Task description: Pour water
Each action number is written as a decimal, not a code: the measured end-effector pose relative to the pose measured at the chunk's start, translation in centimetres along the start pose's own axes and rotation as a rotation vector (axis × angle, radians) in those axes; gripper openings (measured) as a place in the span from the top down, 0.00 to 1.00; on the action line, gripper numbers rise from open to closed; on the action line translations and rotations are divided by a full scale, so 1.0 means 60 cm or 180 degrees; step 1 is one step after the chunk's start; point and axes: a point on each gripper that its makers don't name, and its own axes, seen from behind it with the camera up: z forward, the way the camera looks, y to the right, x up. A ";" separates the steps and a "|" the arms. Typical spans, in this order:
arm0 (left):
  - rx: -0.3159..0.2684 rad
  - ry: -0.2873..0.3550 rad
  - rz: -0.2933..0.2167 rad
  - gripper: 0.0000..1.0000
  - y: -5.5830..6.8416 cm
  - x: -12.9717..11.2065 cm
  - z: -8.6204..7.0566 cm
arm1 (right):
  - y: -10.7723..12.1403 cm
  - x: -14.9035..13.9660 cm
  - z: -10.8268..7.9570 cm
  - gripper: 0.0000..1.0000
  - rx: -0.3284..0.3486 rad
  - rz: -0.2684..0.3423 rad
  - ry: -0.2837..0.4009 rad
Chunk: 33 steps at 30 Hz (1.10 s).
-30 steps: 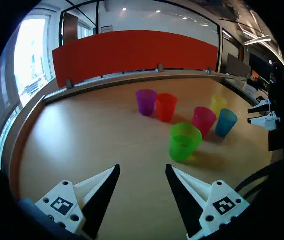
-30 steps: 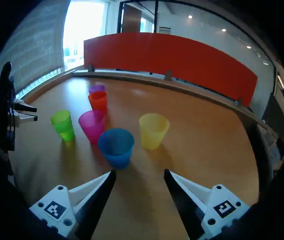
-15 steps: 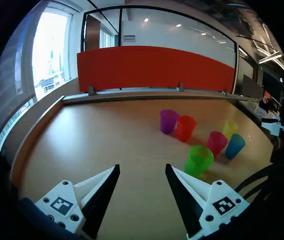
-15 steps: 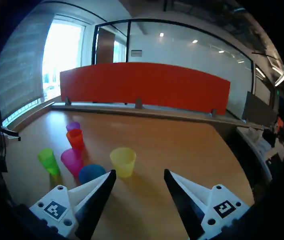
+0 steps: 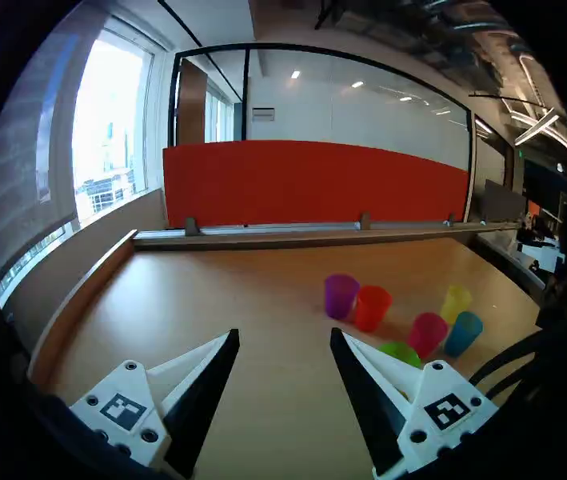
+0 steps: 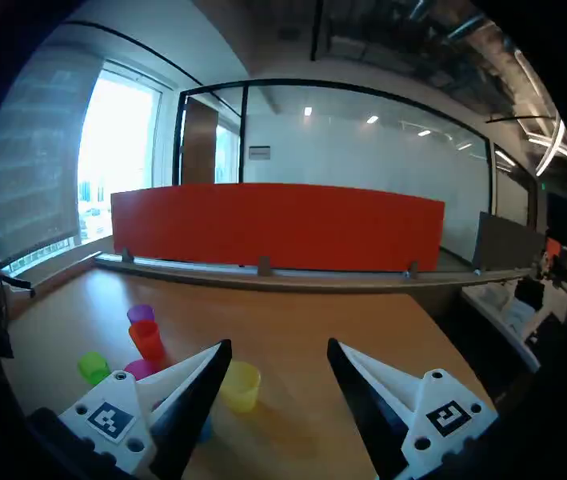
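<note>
Several coloured plastic cups stand upright in a loose cluster on the wooden table point(image 5: 203, 304). In the left gripper view they lie ahead to the right: purple cup point(image 5: 341, 294), red cup point(image 5: 372, 306), yellow cup point(image 5: 455, 302), pink cup point(image 5: 428, 333), blue cup point(image 5: 464, 332), and a green cup point(image 5: 399, 353) partly behind the right finger. My left gripper point(image 5: 283, 336) is open and holds nothing. In the right gripper view the purple cup point(image 6: 140, 313), red cup point(image 6: 148, 338), green cup point(image 6: 93, 367) and yellow cup point(image 6: 239, 386) sit low on the left. My right gripper point(image 6: 278, 346) is open, above and short of them.
A long red partition point(image 5: 315, 184) runs along the table's far edge. Bright windows point(image 5: 107, 152) line the left wall, above a raised wooden ledge point(image 5: 83, 296). A glass wall stands behind the partition. Office desks and dark clutter point(image 5: 543, 248) lie past the table's right edge.
Both grippers have risen and drawn back from the cups while tilting upward. The cups now sit lower and smaller in both views. Both grippers stay open.
</note>
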 end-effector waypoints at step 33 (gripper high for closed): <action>0.0144 0.0730 -0.0140 0.16 -0.014 0.138 0.004 | 0.023 0.138 0.025 0.07 -0.0347 0.0072 0.0542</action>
